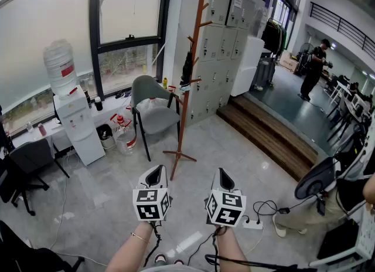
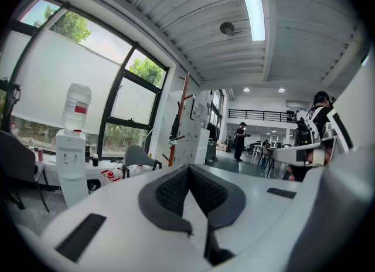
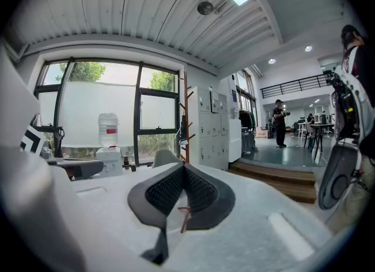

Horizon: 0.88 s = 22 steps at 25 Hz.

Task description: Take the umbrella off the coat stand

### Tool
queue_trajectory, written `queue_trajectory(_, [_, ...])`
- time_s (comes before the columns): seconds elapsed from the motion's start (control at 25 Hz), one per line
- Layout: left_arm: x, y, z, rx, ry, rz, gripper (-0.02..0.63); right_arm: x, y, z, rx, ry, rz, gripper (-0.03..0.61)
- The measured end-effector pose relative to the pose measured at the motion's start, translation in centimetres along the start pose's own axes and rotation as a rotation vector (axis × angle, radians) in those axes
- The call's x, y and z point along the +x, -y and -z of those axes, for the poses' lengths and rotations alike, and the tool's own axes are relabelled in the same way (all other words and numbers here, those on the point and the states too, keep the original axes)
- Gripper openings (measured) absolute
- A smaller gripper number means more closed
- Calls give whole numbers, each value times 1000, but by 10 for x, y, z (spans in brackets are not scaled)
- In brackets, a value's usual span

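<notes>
Nothing done yet: umbrella (image 1: 186, 68), seemingly folded, hung on the coat stand (image 1: 185, 121).
Left gripper (image 1: 155, 177) and right gripper (image 1: 224, 178), pressed together and empty, faced it at twelve o'clock.

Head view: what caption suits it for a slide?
Left gripper and right gripper, both shut, face the coat stand holding the umbrella.

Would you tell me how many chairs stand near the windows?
2. A grey chair stands just left of the coat stand; a black office chair sits left of the water dispenser. The dark shape at bottom left may be another.
</notes>
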State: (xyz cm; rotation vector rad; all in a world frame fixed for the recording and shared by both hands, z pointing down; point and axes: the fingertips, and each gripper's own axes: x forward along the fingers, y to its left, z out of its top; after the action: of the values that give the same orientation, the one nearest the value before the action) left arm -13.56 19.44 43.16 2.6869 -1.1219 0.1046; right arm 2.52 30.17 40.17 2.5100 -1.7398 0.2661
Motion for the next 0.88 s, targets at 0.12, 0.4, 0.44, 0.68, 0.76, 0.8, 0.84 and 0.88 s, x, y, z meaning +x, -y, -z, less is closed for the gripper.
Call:
queue_trajectory(0.12, [3, -10, 1, -2, -1, 0, 4, 6, -6, 1, 2, 0, 2, 5])
queue_trajectory(0.4, [7, -33, -5, -9, 10, 5, 3, 17, -21, -8, -8, 36, 37, 5])
queue_trajectory(0.44, [8, -36, -5, -10, 9, 6, 3, 19, -23, -8, -4, 38, 39, 5])
queue_trajectory(0.68, [17, -48, 3, -8, -27, 22, 3, 27, -25, 1, 22, 19, 62, 5])
queue_trajectory(0.76, [21, -53, 4, -8, -34, 22, 3, 31, -26, 3, 24, 6, 70, 5])
queue_trajectory(0.8, [24, -56, 4, -10, -37, 22, 3, 34, -25, 5, 27, 1, 76, 5])
queue_trajectory(0.84, [27, -58, 5, -12, -42, 22, 3, 36, -24, 6, 31, -4, 85, 5])
queue_trajectory(0.88, [30, -59, 6, -15, -46, 21, 3, 39, -22, 7, 35, -9, 94, 5])
